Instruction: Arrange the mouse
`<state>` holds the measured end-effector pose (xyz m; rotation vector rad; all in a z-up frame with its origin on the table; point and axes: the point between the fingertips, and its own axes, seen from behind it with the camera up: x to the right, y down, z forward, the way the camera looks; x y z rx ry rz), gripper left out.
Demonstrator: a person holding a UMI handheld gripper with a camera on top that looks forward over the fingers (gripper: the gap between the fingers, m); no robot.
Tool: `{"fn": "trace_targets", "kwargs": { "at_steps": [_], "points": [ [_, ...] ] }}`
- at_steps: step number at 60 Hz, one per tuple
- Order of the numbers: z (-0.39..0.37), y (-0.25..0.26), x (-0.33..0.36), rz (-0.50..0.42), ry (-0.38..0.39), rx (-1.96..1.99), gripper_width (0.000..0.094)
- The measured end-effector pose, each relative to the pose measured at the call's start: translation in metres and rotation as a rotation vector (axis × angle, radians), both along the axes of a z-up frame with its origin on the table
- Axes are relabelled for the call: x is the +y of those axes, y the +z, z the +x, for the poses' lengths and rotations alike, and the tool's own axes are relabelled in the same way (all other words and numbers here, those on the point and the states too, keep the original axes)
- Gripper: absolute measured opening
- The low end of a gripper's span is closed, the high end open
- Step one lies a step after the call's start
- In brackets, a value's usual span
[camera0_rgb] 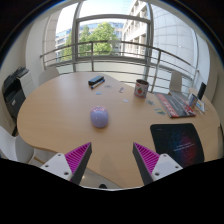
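Gripper view: mouse (99, 117) beyond gripper's (112, 160) parted fingers.

my two pink-padded fingers (111, 160) cut off below, black square mouse pad (178, 142) partly behind my right finger, small dark flat object (96, 80) at table's far edge too small to identify

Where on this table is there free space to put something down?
The tool is open, holding nothing. Bare wood lies all around the purple mouse and across the table side beyond it. Crowded: the black mouse pad, the papers and the mug.
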<state>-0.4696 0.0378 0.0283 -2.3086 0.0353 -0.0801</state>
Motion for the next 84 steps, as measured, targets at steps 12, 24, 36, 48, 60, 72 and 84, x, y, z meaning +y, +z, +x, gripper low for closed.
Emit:
{"fn": "trace_targets", "kwargs": {
  "at_steps": [12, 24, 36, 48, 60, 72, 84],
  "points": [
    [-0.028, -0.028, 0.105, -0.005, 0.064, 0.022, 0.0845],
    [-0.034, -0.047, 0.152, -0.013, 0.061, 0.035, 0.077],
    [-0.037, -0.047, 0.163, 0.001, 0.085, 0.024, 0.053],
    [-0.037, -0.029, 0.156, 0.015, 0.098, 0.023, 0.0435],
    [-0.034, 0.121, 0.109, 0.27, 0.139, 0.044, 0.0434],
    [0.074, 0.241, 0.044, 0.444, 0.06, 0.011, 0.0431],
    [0.233, 0.152, 0.015, 0.271, -0.066, -0.029, 0.0431]
  ]
}}
